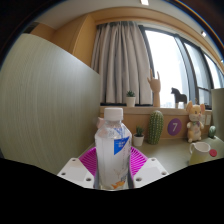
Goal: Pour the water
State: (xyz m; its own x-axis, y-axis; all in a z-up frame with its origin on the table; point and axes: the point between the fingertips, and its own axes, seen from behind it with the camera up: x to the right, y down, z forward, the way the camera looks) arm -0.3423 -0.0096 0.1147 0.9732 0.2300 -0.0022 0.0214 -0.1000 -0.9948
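Observation:
A clear plastic water bottle (113, 150) with a white cap and a blue and white label stands upright between my fingers. My gripper (112, 168) is shut on it: both magenta pads (89, 160) press against its sides. The bottle is held up above the desk. A pale yellow-green mug (202, 152) stands on the desk ahead and to the right of the bottle.
A desk surface (170, 158) lies ahead, with a shelf along the window. On it stand a green cactus figure (155, 127), small potted plants (131, 98), a purple clock (174, 127) and a plush toy (195, 123). A pale wall panel (45, 105) stands at the left.

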